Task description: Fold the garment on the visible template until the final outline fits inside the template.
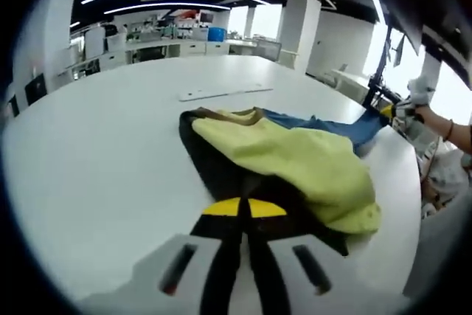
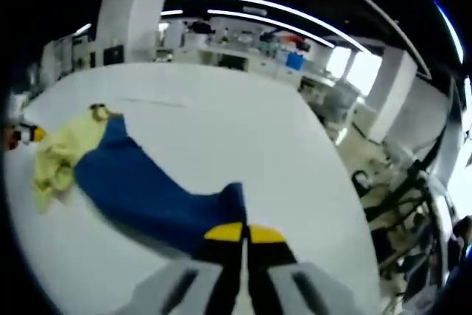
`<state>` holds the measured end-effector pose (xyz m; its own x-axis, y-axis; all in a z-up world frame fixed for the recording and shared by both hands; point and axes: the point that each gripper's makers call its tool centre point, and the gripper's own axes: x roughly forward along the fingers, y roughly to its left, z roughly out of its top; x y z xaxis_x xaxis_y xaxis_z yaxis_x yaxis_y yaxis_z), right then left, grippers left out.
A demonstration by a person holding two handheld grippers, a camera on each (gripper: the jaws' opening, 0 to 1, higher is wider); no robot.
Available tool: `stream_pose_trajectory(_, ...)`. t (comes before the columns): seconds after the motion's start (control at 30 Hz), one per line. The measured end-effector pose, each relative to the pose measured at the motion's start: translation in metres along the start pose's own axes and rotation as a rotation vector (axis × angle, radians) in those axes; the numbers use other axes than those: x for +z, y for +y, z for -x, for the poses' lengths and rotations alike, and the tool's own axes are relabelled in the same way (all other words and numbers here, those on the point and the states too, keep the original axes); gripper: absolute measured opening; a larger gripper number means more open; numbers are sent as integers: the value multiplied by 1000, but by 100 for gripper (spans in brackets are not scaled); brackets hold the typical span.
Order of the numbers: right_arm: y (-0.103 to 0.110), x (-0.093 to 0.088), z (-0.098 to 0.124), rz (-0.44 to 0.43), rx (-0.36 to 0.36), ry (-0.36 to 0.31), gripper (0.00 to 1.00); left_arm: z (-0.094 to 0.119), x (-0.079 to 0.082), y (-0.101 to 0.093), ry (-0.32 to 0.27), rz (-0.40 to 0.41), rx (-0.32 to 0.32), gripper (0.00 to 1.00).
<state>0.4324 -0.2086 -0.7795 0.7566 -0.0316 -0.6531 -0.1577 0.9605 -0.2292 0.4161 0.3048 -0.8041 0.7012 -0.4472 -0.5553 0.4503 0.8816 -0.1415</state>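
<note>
Both tongs (image 1: 243, 212) (image 2: 243, 235) low — pinching garment (image 1: 295, 160)

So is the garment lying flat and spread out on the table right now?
No: in the left gripper view the garment lies bunched, yellow fabric heaped over dark and blue parts on the white table.

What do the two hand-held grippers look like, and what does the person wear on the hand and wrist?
The left gripper and right gripper look alike: pale grey bodies with dark slots, and black jaws with yellow tips. In the left gripper view, the person's hand wears a white glove, with a thin band on the wrist.
</note>
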Motion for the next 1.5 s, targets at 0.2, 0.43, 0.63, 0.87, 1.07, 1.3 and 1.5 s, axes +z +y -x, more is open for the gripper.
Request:
stream_pose_trajectory(0.2, -6, 0, -6, 24, -5, 13, 0, 5, -2, 10, 15, -10, 24, 0)
stream_pose_trajectory(0.43, -11, 4, -11, -14, -2, -21, 0, 14, -5, 29, 55, -56, 67, 0)
stream_pose_trajectory(0.63, -18, 1, -11, -59, -11, -25, 0, 18, -8, 40, 72, -82, 93, 0)
stream_pose_trajectory(0.87, -30, -1, -13, -76, 7, -27, 0, 22, -7, 72, 128, -173, 179, 0)
stream_pose_trajectory(1.07, -35, 2, -14, -106, 18, -38, 0, 21, 0, 89, 151, -232, 211, 0)
stream_pose_trajectory(1.3, -45, 0, -17, -195, 7, -50, 0, 21, -3, 114, 183, -266, 252, 0)
stream_pose_trajectory(1.5, -51, -2, -18, -138, -17, -40, 0, 24, -4, 126, 202, -282, 289, 0)
